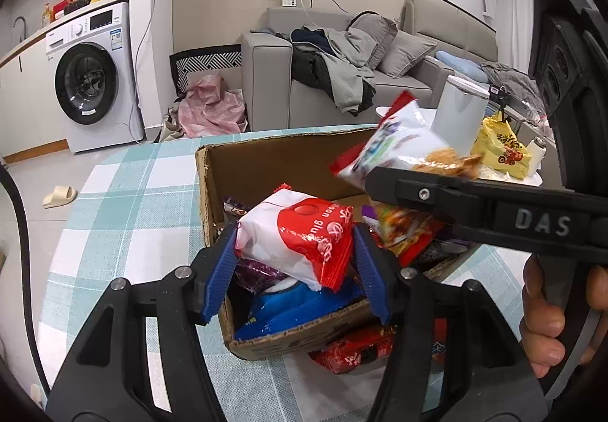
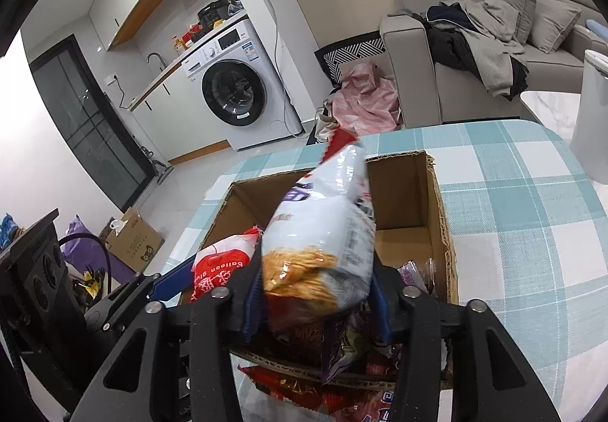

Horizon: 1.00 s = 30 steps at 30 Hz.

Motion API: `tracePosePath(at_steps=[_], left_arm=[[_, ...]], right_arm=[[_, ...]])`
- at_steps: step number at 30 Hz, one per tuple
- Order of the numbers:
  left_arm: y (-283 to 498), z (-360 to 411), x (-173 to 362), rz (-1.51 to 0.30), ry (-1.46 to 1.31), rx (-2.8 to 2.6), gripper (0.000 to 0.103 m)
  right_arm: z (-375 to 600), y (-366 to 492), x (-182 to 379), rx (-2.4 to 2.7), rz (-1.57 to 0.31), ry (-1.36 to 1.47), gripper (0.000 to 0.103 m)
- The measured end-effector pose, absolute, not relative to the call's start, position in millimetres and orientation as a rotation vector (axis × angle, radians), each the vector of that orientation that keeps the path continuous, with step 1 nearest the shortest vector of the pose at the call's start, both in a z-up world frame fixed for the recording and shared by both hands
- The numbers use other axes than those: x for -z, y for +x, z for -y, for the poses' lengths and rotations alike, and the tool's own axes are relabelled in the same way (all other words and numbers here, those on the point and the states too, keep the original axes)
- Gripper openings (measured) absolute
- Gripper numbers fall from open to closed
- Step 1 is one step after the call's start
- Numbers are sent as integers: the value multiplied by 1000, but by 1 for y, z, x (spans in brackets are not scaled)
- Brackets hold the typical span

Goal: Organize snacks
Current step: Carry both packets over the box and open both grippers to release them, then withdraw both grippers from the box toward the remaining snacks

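Observation:
An open cardboard box (image 1: 266,163) stands on the teal checked tablecloth and holds several snack packets. My left gripper (image 1: 294,262) is shut on a red and white packet (image 1: 300,239) and holds it over the box's near end. My right gripper (image 2: 315,308) is shut on a white chip bag with a red top (image 2: 323,232), held above the box (image 2: 402,201). In the left wrist view that bag (image 1: 395,144) and the right gripper (image 1: 383,178) hang over the box's right side. In the right wrist view the left gripper's packet (image 2: 220,266) shows at left.
A red packet (image 1: 357,349) lies on the tablecloth (image 1: 125,216) in front of the box. A white canister (image 1: 458,114) and a yellow bag (image 1: 501,148) stand beyond the box on a side table. A sofa (image 1: 380,53) with clothes and a washing machine (image 1: 91,76) are behind.

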<state>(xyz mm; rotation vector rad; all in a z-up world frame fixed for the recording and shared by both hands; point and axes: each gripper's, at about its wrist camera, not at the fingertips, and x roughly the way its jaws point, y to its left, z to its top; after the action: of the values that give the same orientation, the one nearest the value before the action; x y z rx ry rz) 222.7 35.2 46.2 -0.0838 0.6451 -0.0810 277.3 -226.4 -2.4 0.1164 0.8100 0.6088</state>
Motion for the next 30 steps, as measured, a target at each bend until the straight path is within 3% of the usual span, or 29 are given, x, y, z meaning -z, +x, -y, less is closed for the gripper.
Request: tracePosePath(at_steps=[2,5,8,11,13,30], left_arm=[[221,-38,-46,-650,-95,80,63],[216,-42,-46,-652,-110,96,67],[203,-40,-51,-639,-106,113,84],[190,-38,-55,-619,-94,91,92],[181,-39,-56,-615,-98,81,103],[138,-32,-41,-579,-134,82,102]], right_arm=[[228,273,-1,-621,-789,101,55],[236,264,-7,-619,-753,83,69],[248,255,-14,-614,-725,79,82],[260,244,-16,-622,-706,79,94],[269,235,-17,-620,-697,71,101],[305,194,21,-573,-735,46,103]])
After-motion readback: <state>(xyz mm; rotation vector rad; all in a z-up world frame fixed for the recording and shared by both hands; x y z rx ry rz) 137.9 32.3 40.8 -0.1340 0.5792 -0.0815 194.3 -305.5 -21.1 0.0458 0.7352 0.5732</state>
